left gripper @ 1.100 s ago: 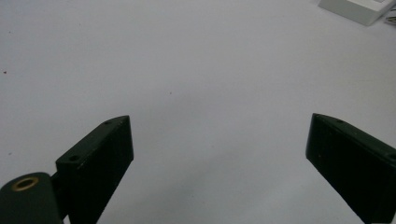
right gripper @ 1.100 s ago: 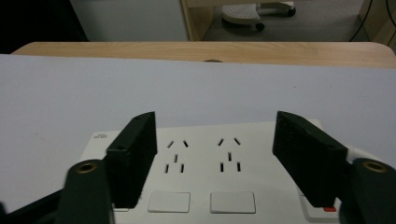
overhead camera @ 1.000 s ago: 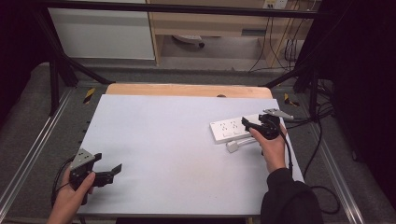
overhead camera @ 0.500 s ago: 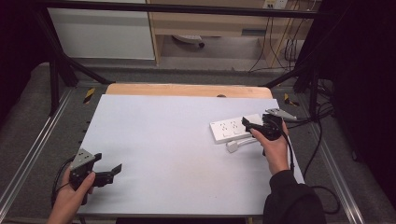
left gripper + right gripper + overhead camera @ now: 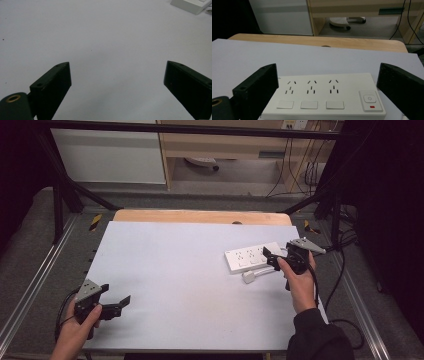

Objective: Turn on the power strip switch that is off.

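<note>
A white power strip (image 5: 251,258) lies flat at the right of the white table top (image 5: 185,270), with three socket sets, three switches and a power button with a red mark. My right gripper (image 5: 271,260) is at the strip's near right end, open. In the right gripper view the power strip (image 5: 324,96) lies between and just beyond the wide-apart jaws of that gripper (image 5: 328,72). A white plug (image 5: 251,277) on a short cable rests just in front of the strip. My left gripper (image 5: 119,304) is open over bare table at the front left, and nothing is between the jaws of this gripper (image 5: 117,67).
A strip of wooden table edge (image 5: 200,216) runs along the back. Dark metal frame rails (image 5: 60,205) flank both sides of the table. Cables (image 5: 345,265) hang off the right side. One corner of the power strip (image 5: 190,5) shows far off in the left gripper view.
My right gripper has drifted slightly to the right by the power strip. The left gripper has stayed put.
</note>
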Demonstrator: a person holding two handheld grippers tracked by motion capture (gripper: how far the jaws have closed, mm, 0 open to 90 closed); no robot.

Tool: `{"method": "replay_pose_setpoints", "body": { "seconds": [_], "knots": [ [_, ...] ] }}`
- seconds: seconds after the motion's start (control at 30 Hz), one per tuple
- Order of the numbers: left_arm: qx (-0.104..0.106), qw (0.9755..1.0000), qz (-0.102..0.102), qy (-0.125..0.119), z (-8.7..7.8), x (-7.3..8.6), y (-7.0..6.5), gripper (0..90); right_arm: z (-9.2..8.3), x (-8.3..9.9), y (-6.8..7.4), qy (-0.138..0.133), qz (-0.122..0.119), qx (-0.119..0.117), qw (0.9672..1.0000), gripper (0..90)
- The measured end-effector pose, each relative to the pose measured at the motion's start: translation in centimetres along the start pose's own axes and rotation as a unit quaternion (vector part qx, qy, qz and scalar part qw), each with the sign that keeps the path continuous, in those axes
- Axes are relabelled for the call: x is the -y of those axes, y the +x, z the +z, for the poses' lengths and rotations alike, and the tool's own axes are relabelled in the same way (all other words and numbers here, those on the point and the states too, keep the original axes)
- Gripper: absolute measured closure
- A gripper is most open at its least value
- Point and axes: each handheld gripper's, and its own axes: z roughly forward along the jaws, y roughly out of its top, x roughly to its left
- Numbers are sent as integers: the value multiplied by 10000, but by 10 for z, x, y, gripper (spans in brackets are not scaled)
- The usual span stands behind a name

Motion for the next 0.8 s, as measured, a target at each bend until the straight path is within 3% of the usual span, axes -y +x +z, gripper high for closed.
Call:
{"method": "replay_pose_setpoints", "body": {
  "seconds": [0.37, 0.8],
  "knots": [
    [-21, 10000, -6, 13, 0, 0, 0, 76, -26, 9, 3, -108, -116, -49, 9999, 46],
    [-34, 10000, -8, 22, 0, 0, 0, 77, -59, 32, 5, -378, -394, 25, 9985, 49]
  ]
}}
